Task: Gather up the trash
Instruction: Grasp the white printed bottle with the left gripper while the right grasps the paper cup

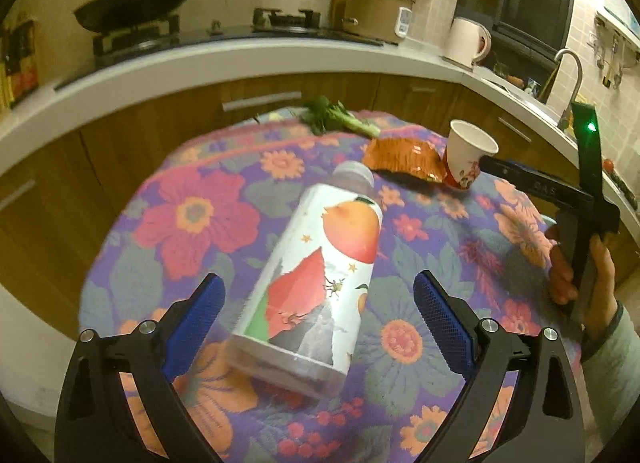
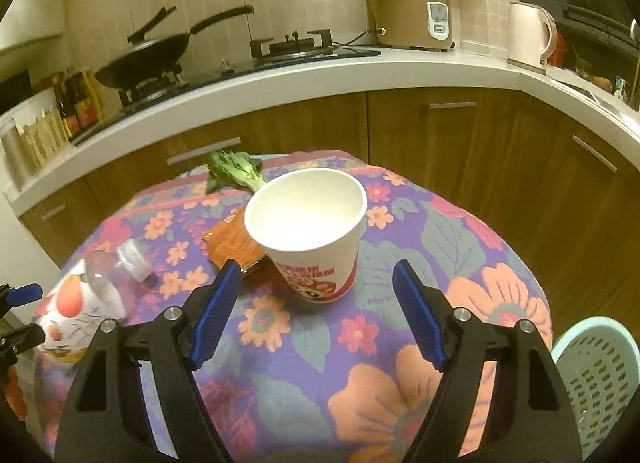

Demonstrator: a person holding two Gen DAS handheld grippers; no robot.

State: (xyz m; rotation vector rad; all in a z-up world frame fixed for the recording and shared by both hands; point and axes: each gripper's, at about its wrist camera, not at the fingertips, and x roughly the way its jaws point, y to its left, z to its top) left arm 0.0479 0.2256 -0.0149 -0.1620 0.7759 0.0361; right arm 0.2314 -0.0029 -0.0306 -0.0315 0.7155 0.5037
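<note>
A plastic bottle [image 1: 316,283] with an orange-fruit label lies on its side on the flowered tablecloth [image 1: 200,215]. My left gripper [image 1: 320,303] is open, its blue pads either side of the bottle's lower half, not touching it. A white paper cup [image 2: 312,231] with a red printed base stands upright beside an orange snack wrapper [image 2: 236,243]. My right gripper [image 2: 316,287] is open and empty just in front of the cup. The cup [image 1: 468,151], the wrapper [image 1: 404,159] and the right gripper's body [image 1: 552,191] show in the left wrist view; the bottle [image 2: 84,303] shows in the right.
A leafy green vegetable [image 2: 236,171] lies at the table's far edge. A pale green perforated basket [image 2: 596,383] stands low at the right of the table. Behind runs a kitchen counter [image 2: 320,75] with a wok, stove, rice cooker and kettle.
</note>
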